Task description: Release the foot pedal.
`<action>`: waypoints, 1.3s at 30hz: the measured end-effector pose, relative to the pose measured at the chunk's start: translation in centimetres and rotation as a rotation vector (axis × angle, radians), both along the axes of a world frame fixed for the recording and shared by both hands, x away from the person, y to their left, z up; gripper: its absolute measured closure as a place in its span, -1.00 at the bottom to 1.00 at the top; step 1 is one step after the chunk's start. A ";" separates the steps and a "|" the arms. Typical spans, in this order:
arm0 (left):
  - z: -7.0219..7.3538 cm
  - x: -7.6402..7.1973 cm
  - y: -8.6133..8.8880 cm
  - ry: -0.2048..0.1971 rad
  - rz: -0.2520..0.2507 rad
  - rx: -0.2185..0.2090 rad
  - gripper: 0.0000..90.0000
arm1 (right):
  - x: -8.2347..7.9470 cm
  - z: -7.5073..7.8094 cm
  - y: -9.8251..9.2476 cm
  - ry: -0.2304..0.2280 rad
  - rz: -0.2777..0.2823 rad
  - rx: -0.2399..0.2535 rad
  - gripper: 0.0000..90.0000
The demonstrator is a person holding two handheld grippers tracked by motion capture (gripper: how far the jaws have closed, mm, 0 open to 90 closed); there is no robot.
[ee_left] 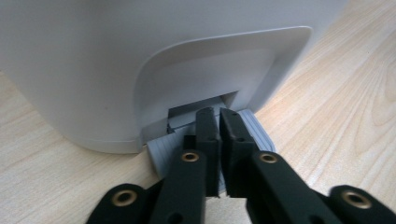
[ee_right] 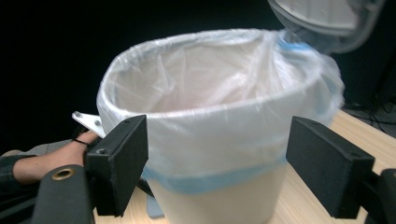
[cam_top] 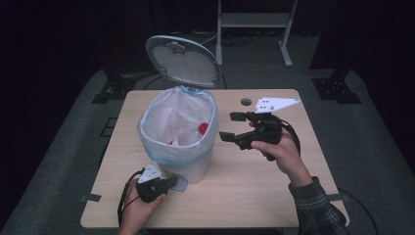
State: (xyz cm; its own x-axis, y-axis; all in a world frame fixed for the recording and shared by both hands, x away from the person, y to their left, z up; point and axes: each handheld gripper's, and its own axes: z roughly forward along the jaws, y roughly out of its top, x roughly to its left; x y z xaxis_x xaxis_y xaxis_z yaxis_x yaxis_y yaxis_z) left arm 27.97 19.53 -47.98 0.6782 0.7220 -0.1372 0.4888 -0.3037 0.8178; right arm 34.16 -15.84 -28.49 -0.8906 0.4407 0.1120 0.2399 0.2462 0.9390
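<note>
Left claw point(ee_left: 218, 140) down low, jaws pressed together, tips resting on the grey pedal point(ee_left: 205, 149) at the foot of the white bin point(cam_top: 178, 142). Lid point(cam_top: 182, 61) stands open. Right claw point(cam_top: 234, 126) spread wide, nothing btwn jaws, hovering just beside the bin's right side, aimed at it. Bin sits left of centre on the wooden tabletop point(cam_top: 254, 191), lined w/ a clear bag point(ee_right: 210, 107), blue band near the rim. Red-capped bottle point(cam_top: 193, 134) inside. No readable labels or writing anywhere.

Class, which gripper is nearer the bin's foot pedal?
Left. The left gripper presses on the pedal; the right gripper is beside the bin's rim.
</note>
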 end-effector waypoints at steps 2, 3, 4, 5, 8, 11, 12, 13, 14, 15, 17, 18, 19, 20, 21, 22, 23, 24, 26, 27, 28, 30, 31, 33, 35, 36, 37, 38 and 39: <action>0.0 -0.1 -0.1 -0.010 -0.008 0.005 0.81 | -0.2 -0.5 -0.7 0.006 -0.017 -0.004 -0.56; 0.1 -0.2 -0.1 -0.015 -0.012 0.011 0.79 | -0.3 -0.7 -1.0 0.008 -0.026 -0.008 -0.57; 0.1 -0.2 -0.2 -0.014 -0.018 0.015 0.76 | -0.5 -1.0 -1.5 0.010 -0.036 -0.013 -0.57; 0.2 -0.2 -0.2 -0.010 -0.020 0.013 0.75 | -0.6 -1.3 -1.8 0.012 -0.046 -0.017 -0.57; 0.4 -0.2 0.0 -0.001 -0.028 0.020 0.74 | -0.9 -2.3 -3.0 0.020 -0.075 -0.026 -0.58; 0.8 -0.5 0.3 0.010 -0.030 0.004 0.66 | -1.0 -3.2 -4.1 0.025 -0.108 -0.037 -0.58; 0.9 -0.7 0.5 0.000 -0.028 -0.008 0.64 | -1.1 -3.6 -4.6 0.028 -0.122 -0.038 -0.57; 1.1 -0.9 0.6 0.003 -0.026 -0.013 0.61 | -1.2 -4.1 -5.2 0.039 -0.140 -0.032 -0.57; 1.4 -1.1 0.9 -0.005 -0.033 -0.015 0.58 | -1.2 -4.3 -5.6 0.041 -0.150 -0.037 -0.57; 1.6 -1.3 0.9 -0.012 -0.032 -0.026 0.54 | -1.2 -4.8 -6.2 0.046 -0.168 -0.046 -0.57; 2.0 -1.8 1.3 -0.010 -0.031 -0.014 0.42 | -1.4 -5.6 -7.1 0.045 -0.202 -0.066 -0.57; 2.0 -1.9 1.5 -0.009 -0.032 -0.015 0.38 | -1.5 -6.1 -7.6 0.052 -0.212 -0.068 -0.57; 2.0 -2.0 1.6 -0.007 -0.031 -0.015 0.35 | -1.6 -6.6 -8.0 0.061 -0.223 -0.071 -0.57; 2.1 -2.2 1.8 -0.002 -0.031 -0.009 0.32 | -1.7 -6.9 -8.4 0.067 -0.233 -0.074 -0.58; 2.1 -2.2 1.9 -0.004 -0.031 -0.005 0.29 | -1.7 -7.3 -8.8 0.068 -0.244 -0.082 -0.58; 2.1 -2.3 2.1 -0.004 -0.029 -0.003 0.26 | -1.8 -7.7 -9.2 0.070 -0.255 -0.088 -0.58; 2.1 -2.4 2.2 -0.004 -0.030 -0.002 0.22 | -2.0 -8.2 -9.7 0.073 -0.268 -0.090 -0.58; 2.2 -2.4 2.4 -0.007 -0.028 -0.001 0.20 | -2.1 -8.5 -10.0 0.077 -0.275 -0.090 -0.58; 2.3 -2.6 2.7 -0.007 -0.022 0.003 0.13 | -2.3 -9.2 -10.7 0.087 -0.295 -0.098 -0.58; 2.4 -2.7 2.8 -0.007 -0.021 0.006 0.09 | -2.4 -9.6 -11.1 0.096 -0.305 -0.100 -0.59; 2.4 -2.7 3.0 -0.009 -0.020 0.016 0.06 | -2.5 -9.9 -11.3 0.097 -0.309 -0.100 -0.59; 2.3 -2.8 3.2 -0.008 -0.012 0.024 -0.03 | -2.7 -10.6 -11.9 0.103 -0.326 -0.111 -0.60; 2.2 -2.9 3.3 -0.009 -0.008 0.026 -0.08 | -2.8 -11.0 -12.1 0.109 -0.335 -0.119 -0.60; 2.2 -3.0 3.8 -0.009 0.001 0.037 -0.16 | -2.9 -11.6 -12.4 0.112 -0.351 -0.130 -0.61; 2.1 -3.0 4.1 -0.012 0.011 0.039 -0.23 | -3.1 -12.2 -12.8 0.121 -0.366 -0.147 -0.64; 2.1 -3.1 4.4 -0.012 0.017 0.042 -0.26 | -3.2 -12.6 -13.0 0.123 -0.374 -0.152 -0.64; 2.1 -3.1 4.6 -0.014 0.022 0.047 -0.30 | -3.3 -13.0 -13.2 0.130 -0.379 -0.158 -0.65; 2.0 -3.1 4.8 -0.014 0.026 0.051 -0.33 | -3.4 -13.3 -13.3 0.138 -0.385 -0.166 -0.65; 1.9 -3.1 4.9 -0.006 0.032 0.057 -0.37 | -3.4 -13.6 -13.4 0.140 -0.392 -0.175 -0.66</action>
State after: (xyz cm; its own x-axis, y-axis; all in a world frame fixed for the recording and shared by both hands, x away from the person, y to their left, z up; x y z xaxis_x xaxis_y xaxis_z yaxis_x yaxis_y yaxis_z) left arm 24.85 24.47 -46.04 0.6550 0.7501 -0.0912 0.4943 -0.3341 0.8025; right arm 30.74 -29.25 -42.05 -0.6344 0.7647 0.1133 0.4688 0.2640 0.8429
